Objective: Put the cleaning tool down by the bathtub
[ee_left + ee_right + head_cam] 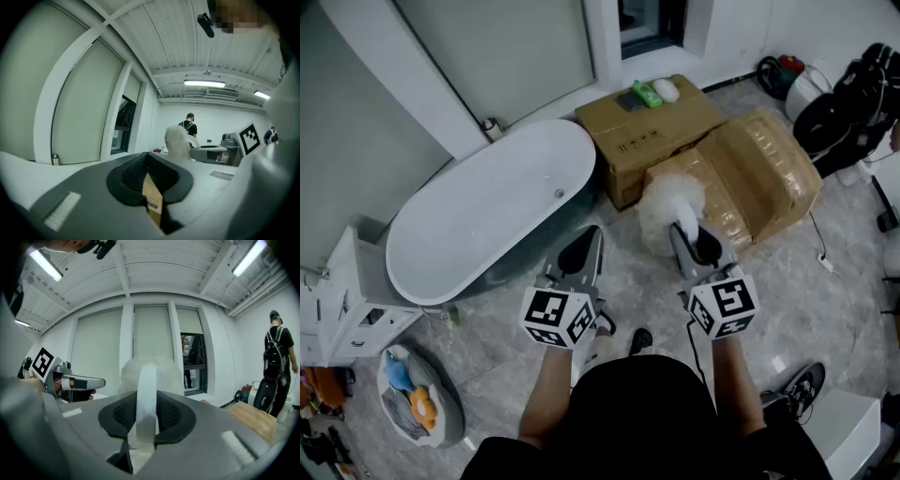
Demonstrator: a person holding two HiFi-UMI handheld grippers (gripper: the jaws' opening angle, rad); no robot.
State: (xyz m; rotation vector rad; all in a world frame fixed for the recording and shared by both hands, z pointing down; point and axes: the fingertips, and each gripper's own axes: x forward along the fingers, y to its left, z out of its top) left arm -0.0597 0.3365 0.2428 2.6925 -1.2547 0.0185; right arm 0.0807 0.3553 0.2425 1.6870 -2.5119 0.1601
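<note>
A white cabinet (337, 314) stands far out to the left of the left gripper (586, 246), and the white oval bathtub (478, 220) lies just left of and ahead of it, its long side slanting away toward the wall. The left gripper is held level over the floor (825, 309). Its jaws are closed tip to tip with nothing in them; its own view shows only a sliver of cardboard through the gap behind the tips. Close to its right, the right gripper (698, 246) is clenched on the white handle of the cleaning tool (668, 206), a fluffy white duster. The tool's long axis runs along the jaws. Its handle is pinched between the pads and its fluffy head sticks out past the tips, pointing away from the person and held off the floor. The head hangs just short of a taped, wrapped box (759, 178). A plain cardboard box (652, 136) sits ahead, between the two grippers, against the wall beneath a window (652, 19). The floor is grey marbled tile in a white-walled room.
</note>
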